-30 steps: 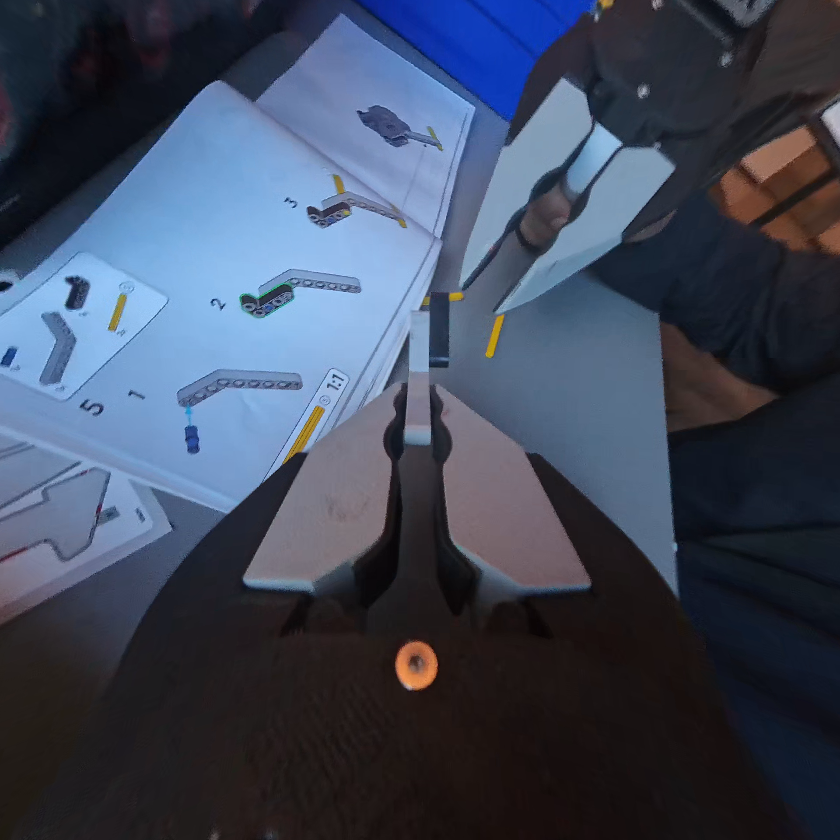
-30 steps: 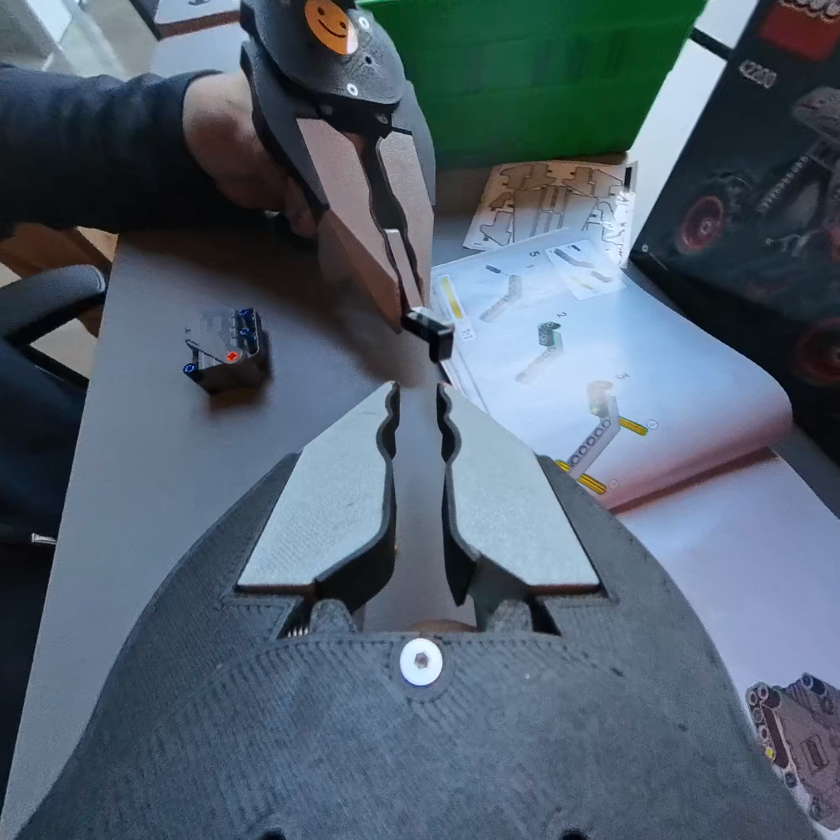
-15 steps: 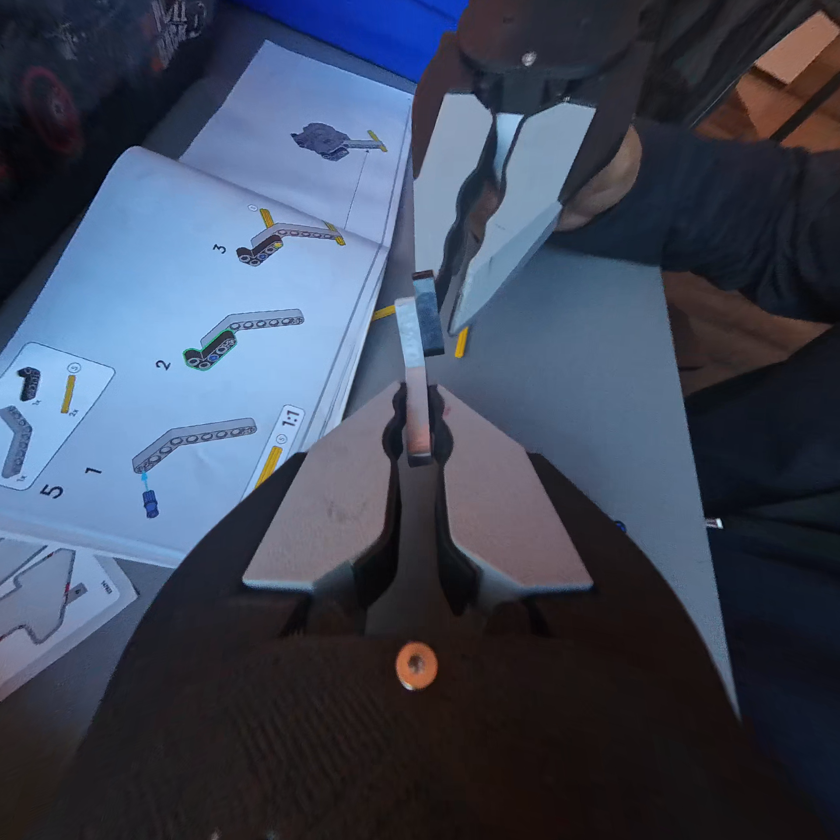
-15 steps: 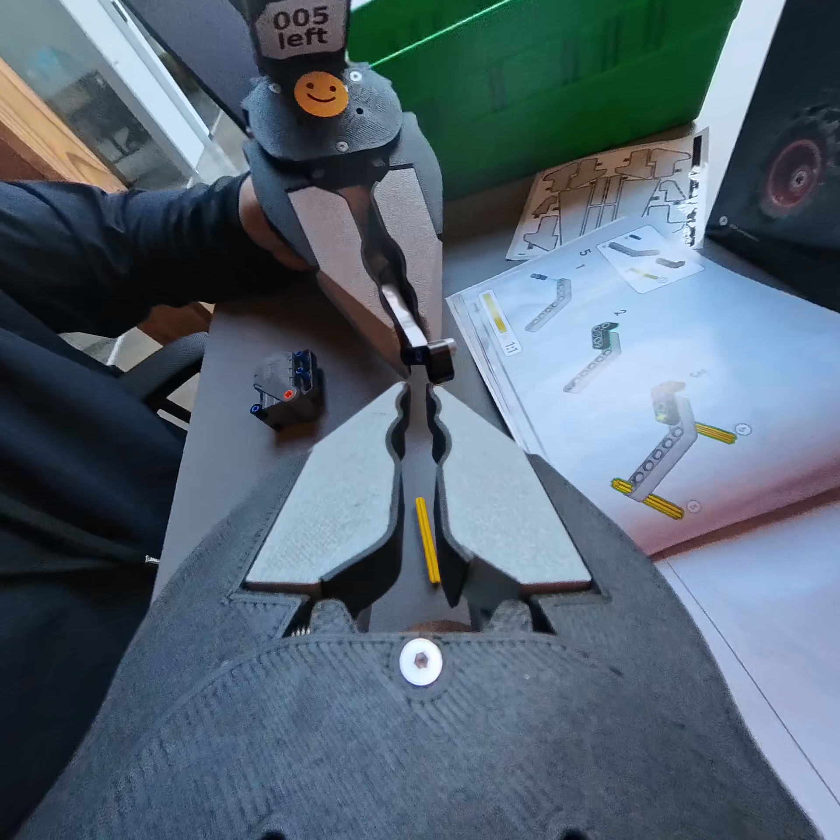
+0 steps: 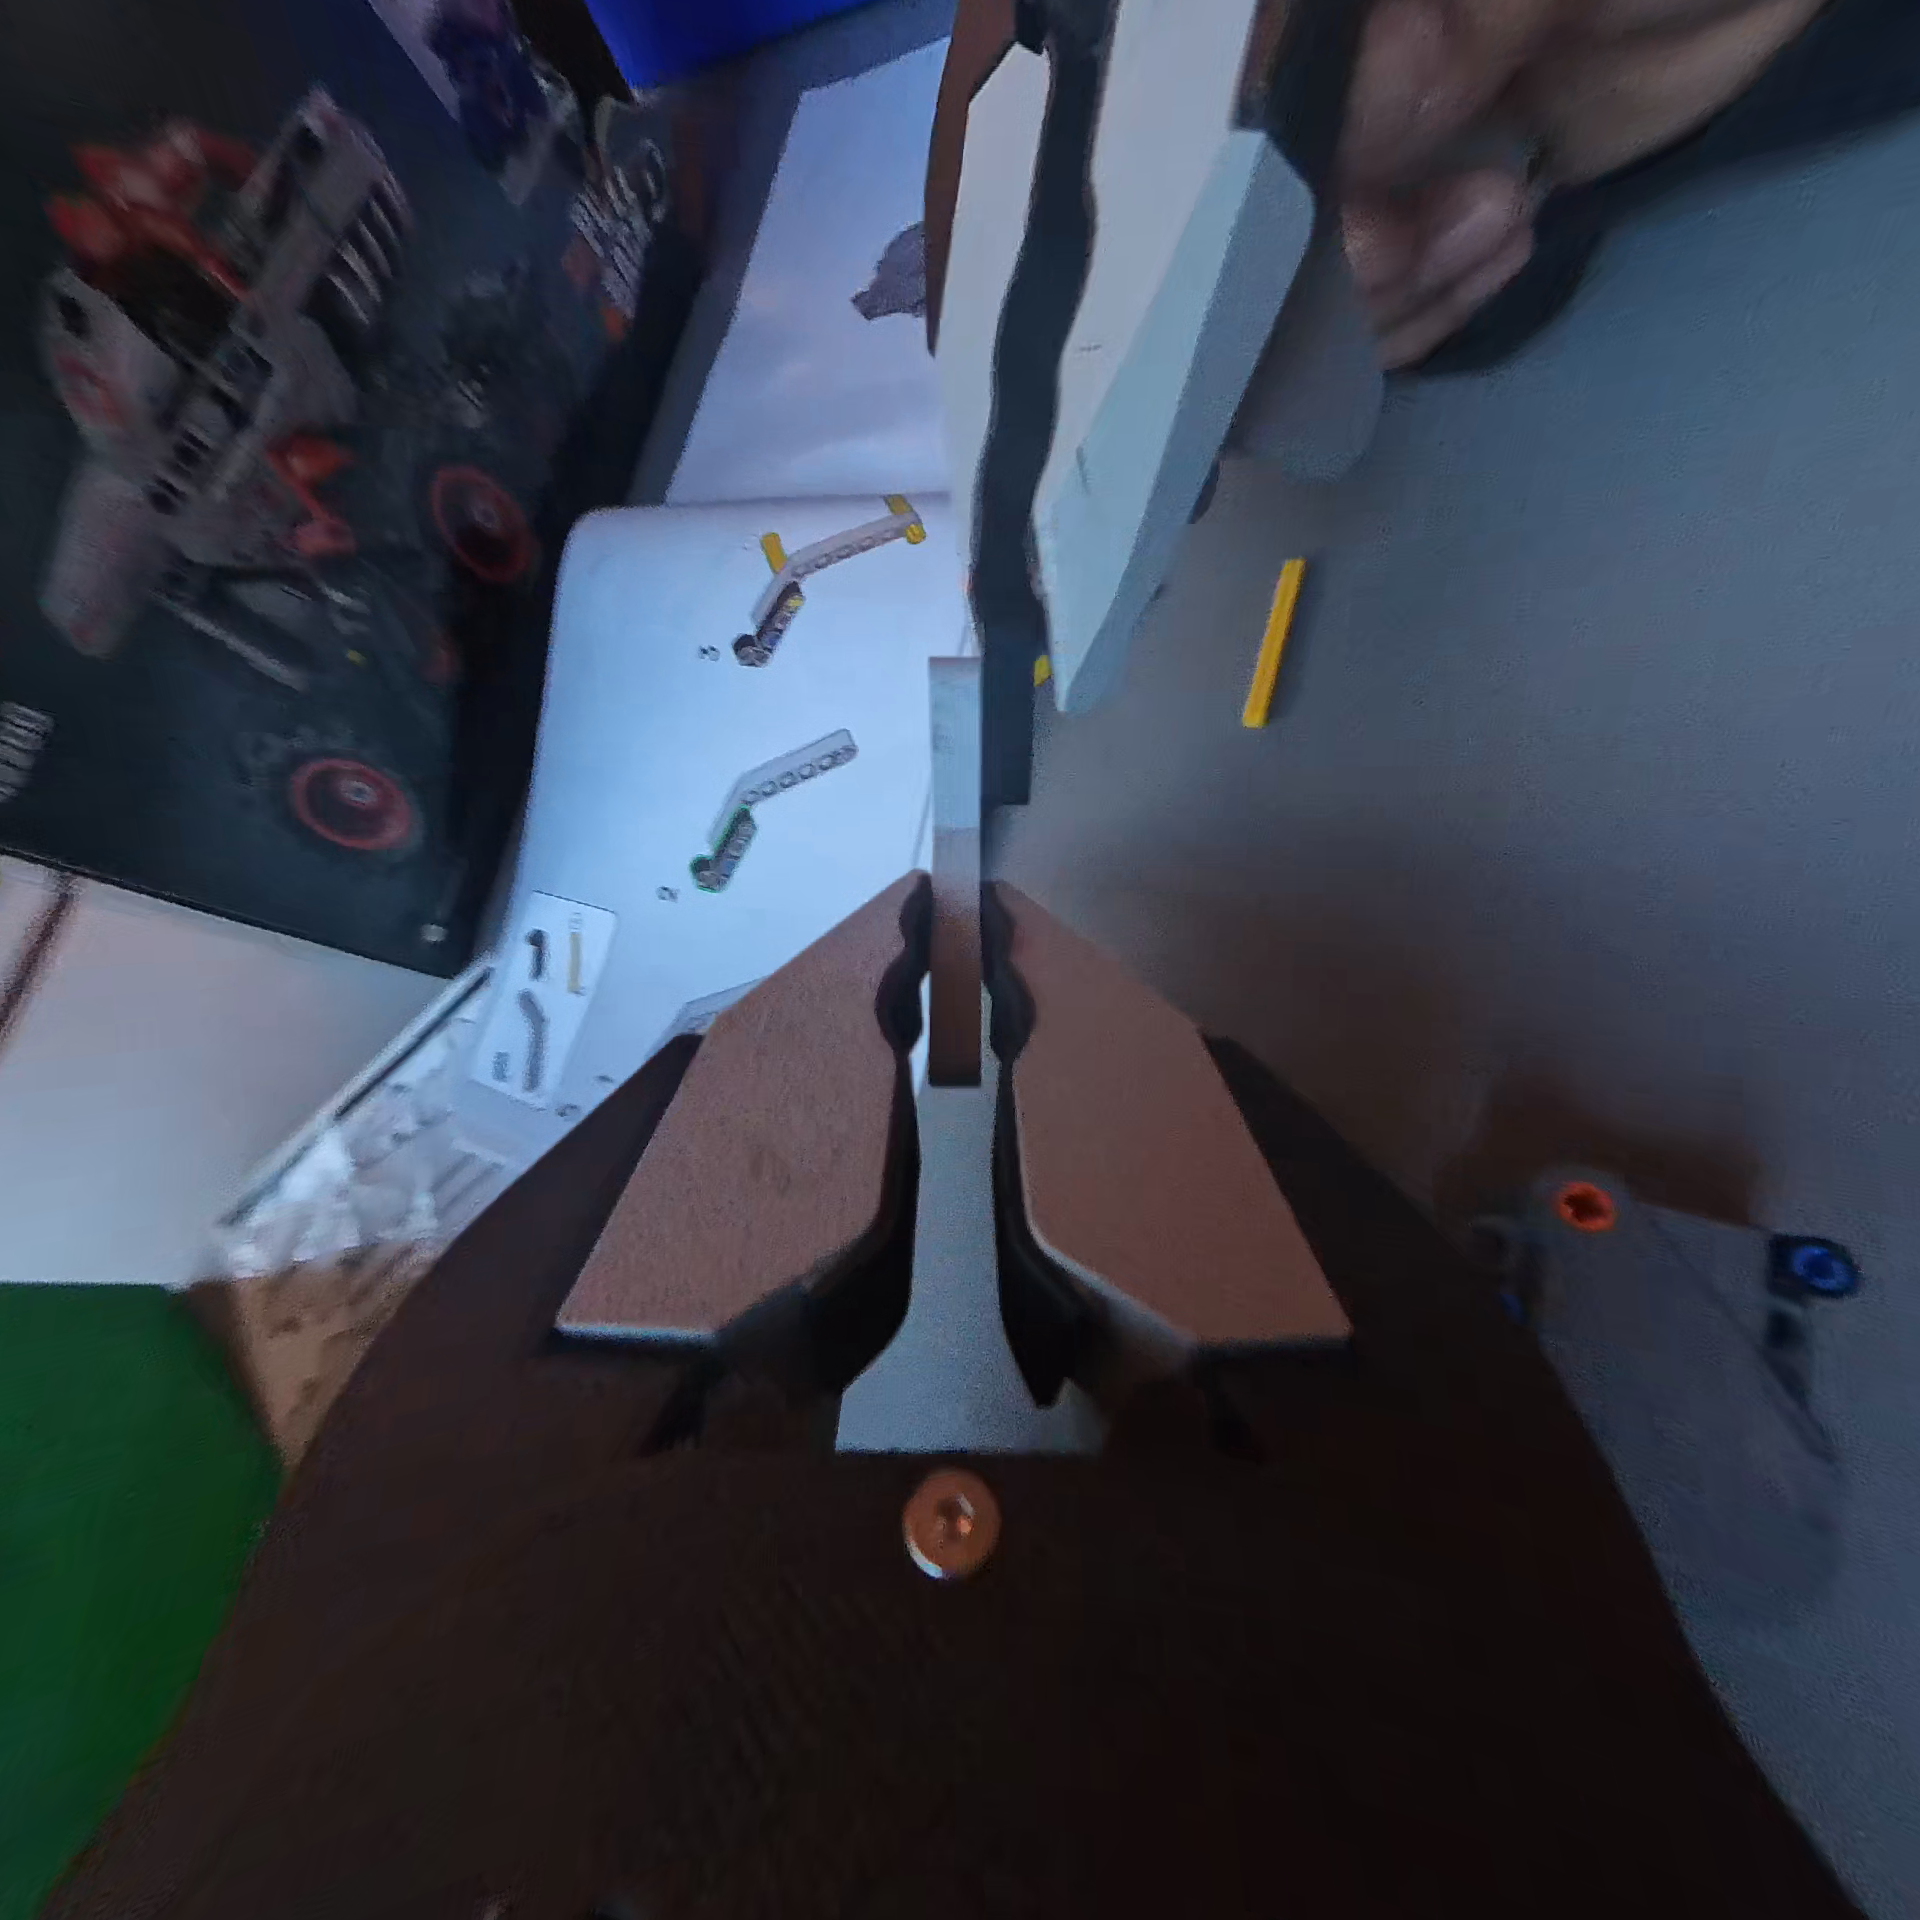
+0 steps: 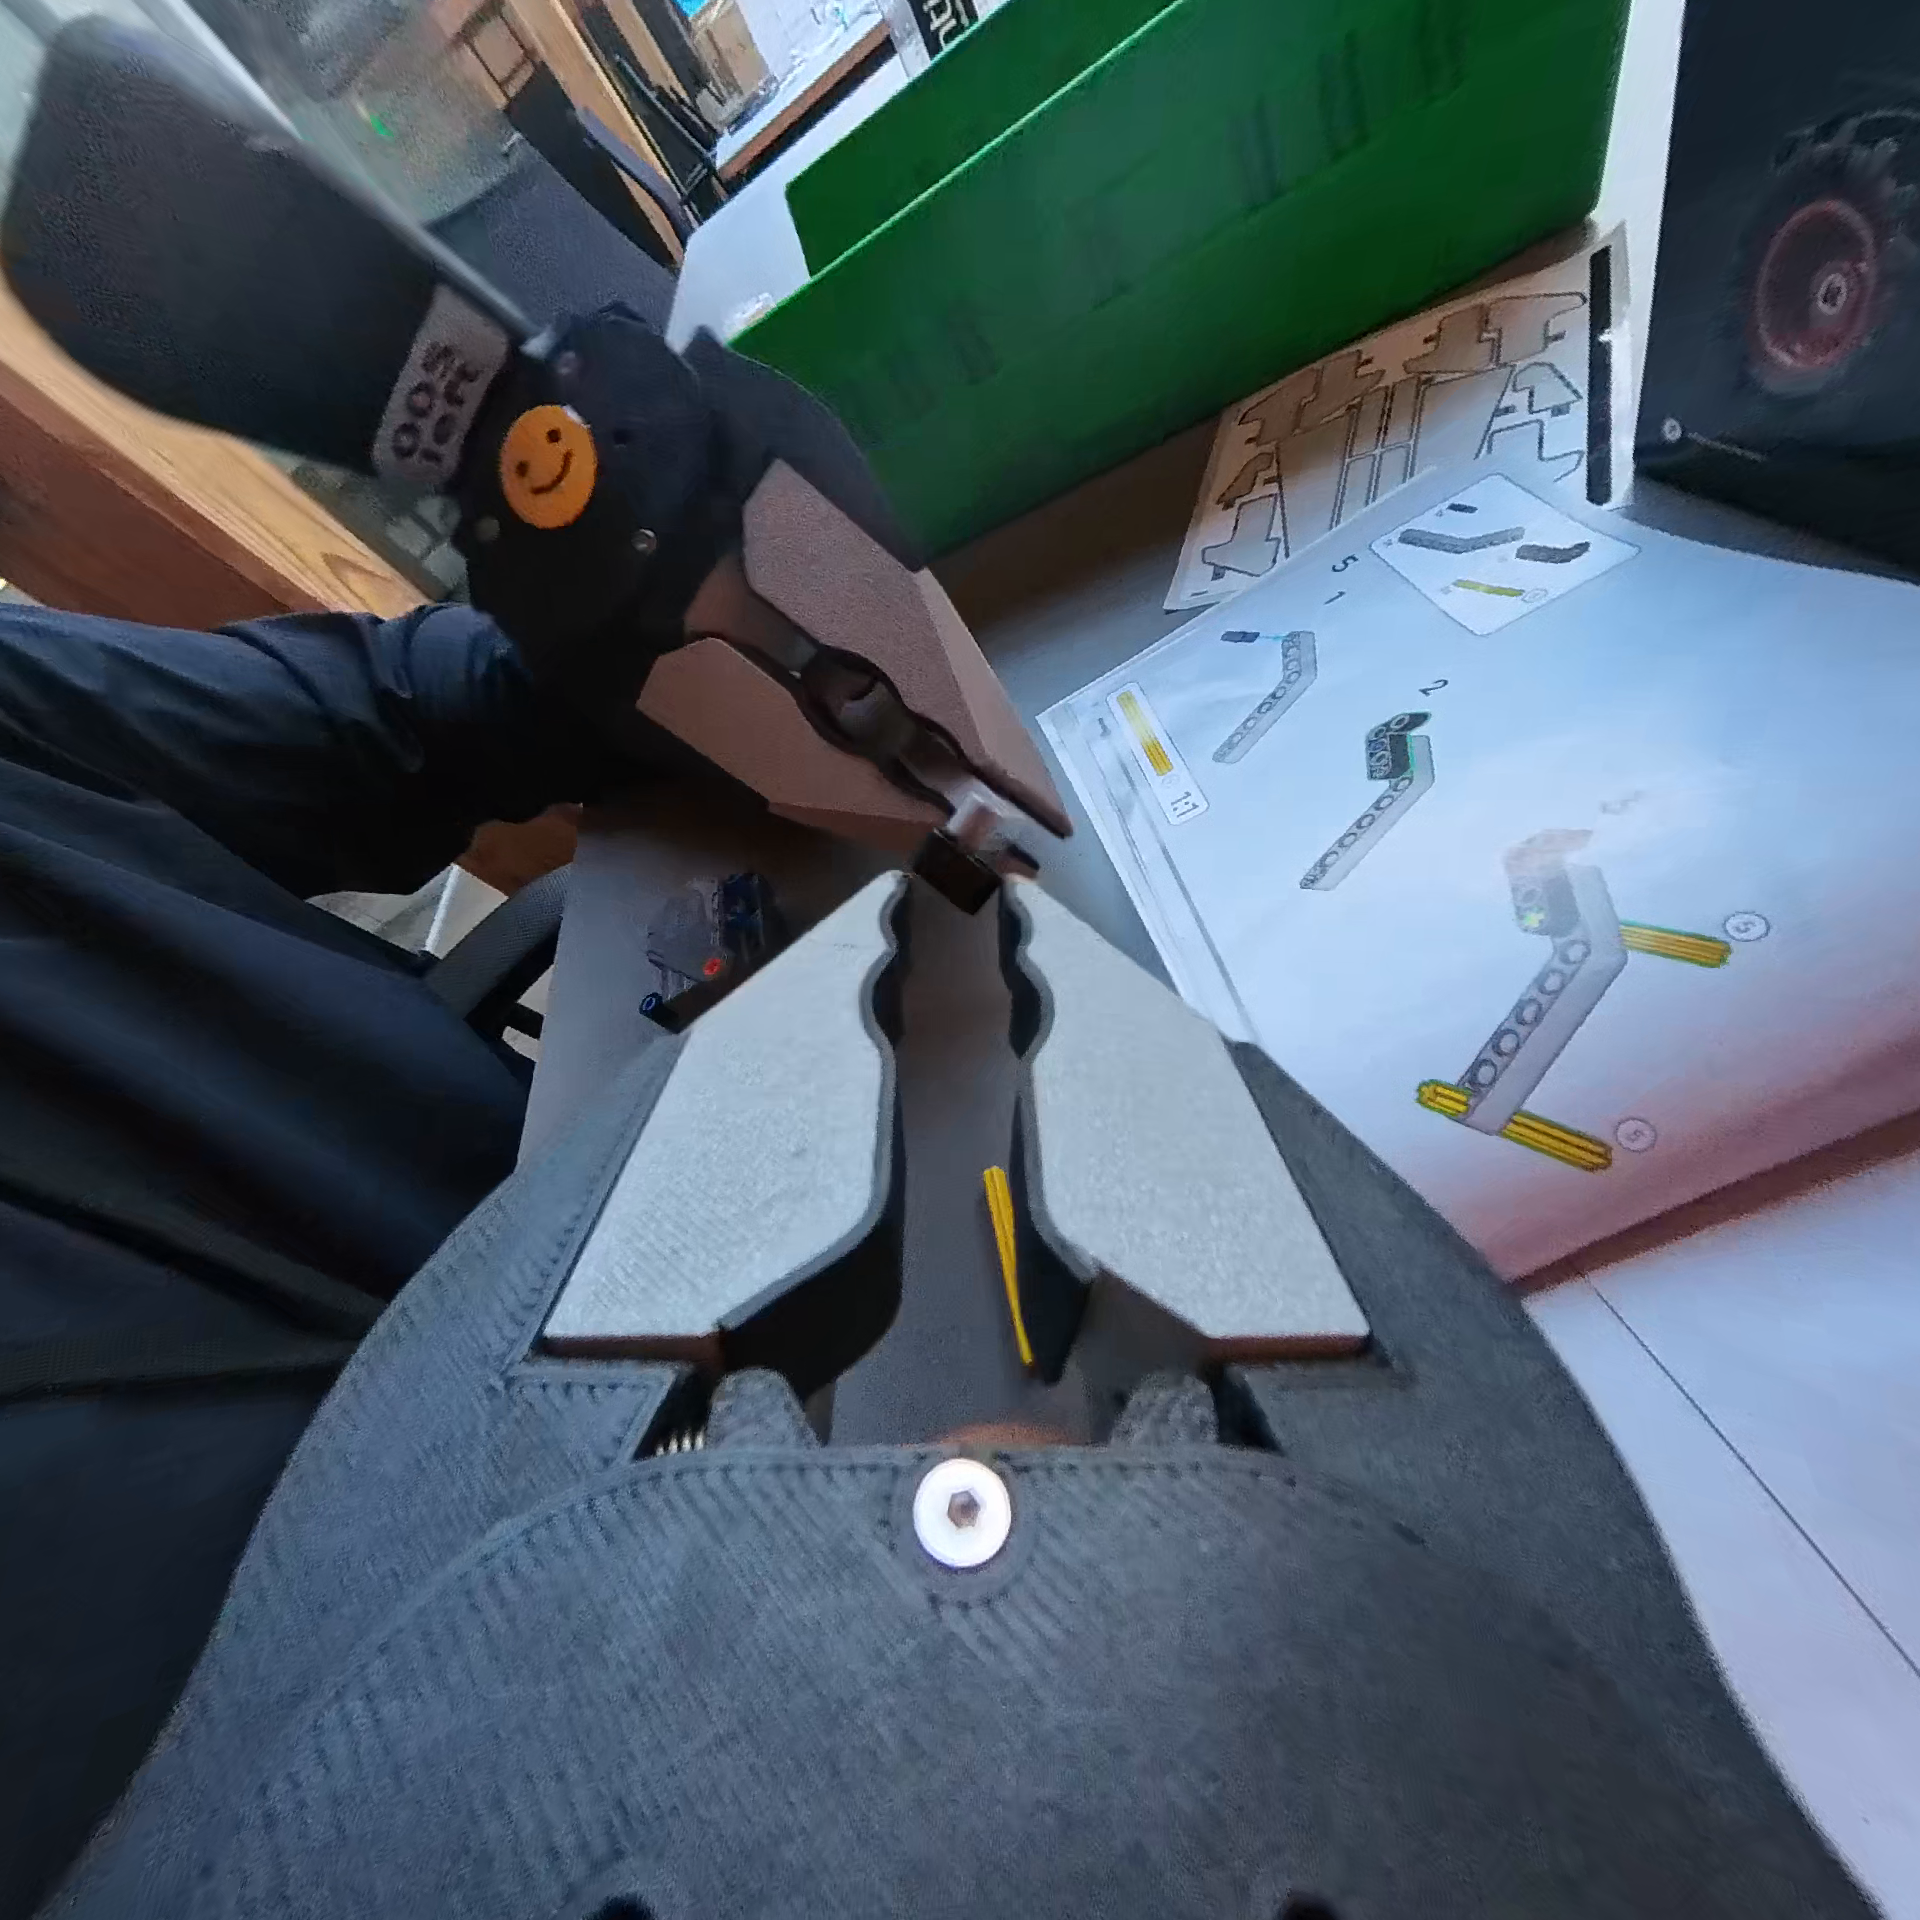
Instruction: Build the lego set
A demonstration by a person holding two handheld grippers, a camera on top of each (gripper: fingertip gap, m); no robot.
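My left gripper (image 5: pixel 951 894) is shut on a light grey beam (image 5: pixel 954 790) that sticks out past its tips, with a black piece (image 5: pixel 1006 727) attached at the far end. In the right wrist view the left gripper (image 6: pixel 987 821) comes in from the left holding this beam (image 6: pixel 977 805). My right gripper (image 6: pixel 951 894) is slightly open, and the black piece (image 6: pixel 961 878) sits between its fingertips; I cannot tell whether they touch it. The right gripper (image 5: pixel 1023 665) also shows from above in the left wrist view. A yellow axle (image 5: pixel 1273 644) lies on the table (image 5: pixel 1558 831) and shows between my right fingers (image 6: pixel 1006 1257).
The open instruction booklet (image 6: pixel 1558 831) lies right of the grippers, with a printed sheet (image 6: pixel 1403 416) behind it. A green bin (image 6: pixel 1195 260) and the dark set box (image 6: pixel 1818 260) stand at the back. A small grey assembly with blue and orange pins (image 5: pixel 1662 1278) lies nearby. The grippers are tip to tip, or close to it.
The two grippers came together; the right one's tips now sit around the black piece and its jaws stand wider than half a second ago. Both views have swung.
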